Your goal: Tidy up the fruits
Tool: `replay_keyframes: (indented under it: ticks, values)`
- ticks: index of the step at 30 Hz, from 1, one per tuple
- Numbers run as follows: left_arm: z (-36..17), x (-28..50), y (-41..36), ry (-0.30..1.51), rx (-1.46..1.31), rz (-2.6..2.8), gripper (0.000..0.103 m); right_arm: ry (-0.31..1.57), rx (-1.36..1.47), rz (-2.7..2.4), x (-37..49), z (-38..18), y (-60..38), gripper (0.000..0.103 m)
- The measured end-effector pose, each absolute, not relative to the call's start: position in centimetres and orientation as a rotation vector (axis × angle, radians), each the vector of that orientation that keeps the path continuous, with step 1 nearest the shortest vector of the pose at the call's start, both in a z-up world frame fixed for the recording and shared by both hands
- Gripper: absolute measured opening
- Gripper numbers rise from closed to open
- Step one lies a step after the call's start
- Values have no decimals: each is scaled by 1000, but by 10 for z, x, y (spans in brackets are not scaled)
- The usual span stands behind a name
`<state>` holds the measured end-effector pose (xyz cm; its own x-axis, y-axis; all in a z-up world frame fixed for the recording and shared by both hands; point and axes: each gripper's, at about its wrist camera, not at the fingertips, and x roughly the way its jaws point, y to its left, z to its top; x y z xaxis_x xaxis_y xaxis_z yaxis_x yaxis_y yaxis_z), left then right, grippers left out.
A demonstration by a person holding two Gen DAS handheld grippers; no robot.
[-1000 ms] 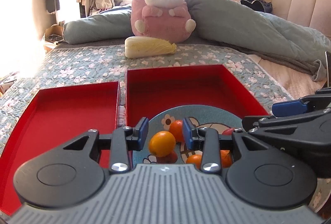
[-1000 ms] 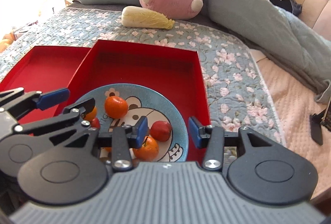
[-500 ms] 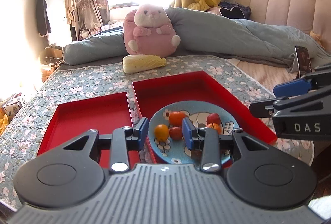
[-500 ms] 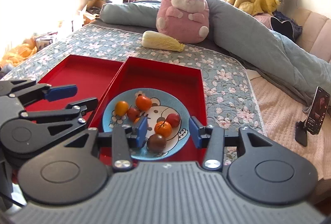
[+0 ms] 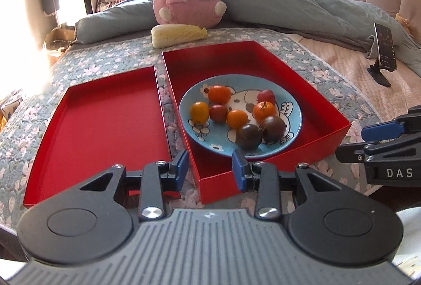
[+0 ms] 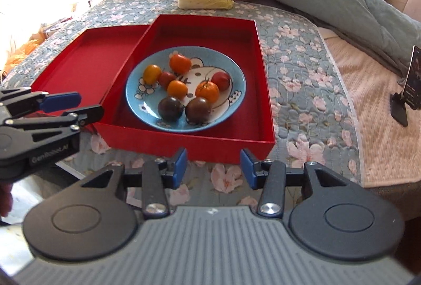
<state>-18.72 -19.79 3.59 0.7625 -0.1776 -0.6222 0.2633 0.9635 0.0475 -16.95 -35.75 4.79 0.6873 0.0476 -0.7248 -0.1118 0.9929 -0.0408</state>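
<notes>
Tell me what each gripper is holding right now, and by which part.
Nothing is held. The left gripper and right gripper both have bare pads with a gap between them, short of the red box; the fruits lie untouched on the plate.

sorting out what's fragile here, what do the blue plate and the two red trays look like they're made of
Blue plate: likely glazed ceramic; it has a glossy surface with a printed cartoon and flowers, though melamine can't be ruled out.
Right red tray and left red tray: probably coated cardboard, like a gift box and its lid; thin straight walls, sharp folded corners, a smooth satin red finish.
</notes>
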Motion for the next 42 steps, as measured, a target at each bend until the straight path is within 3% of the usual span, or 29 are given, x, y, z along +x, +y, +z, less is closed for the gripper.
replay_keyframes:
  ticks: [11,15,42]
  values:
    - [16,-178,-208,791,183,-271,42,882,-19,103,-161,15,-357,48]
    - [14,-176,-206,825,191,-259,60,879,-57,121,-158,17,-350,48]
    - [17,-176,-208,801,207,-263,68,895,-58,119,-160,14,-351,49]
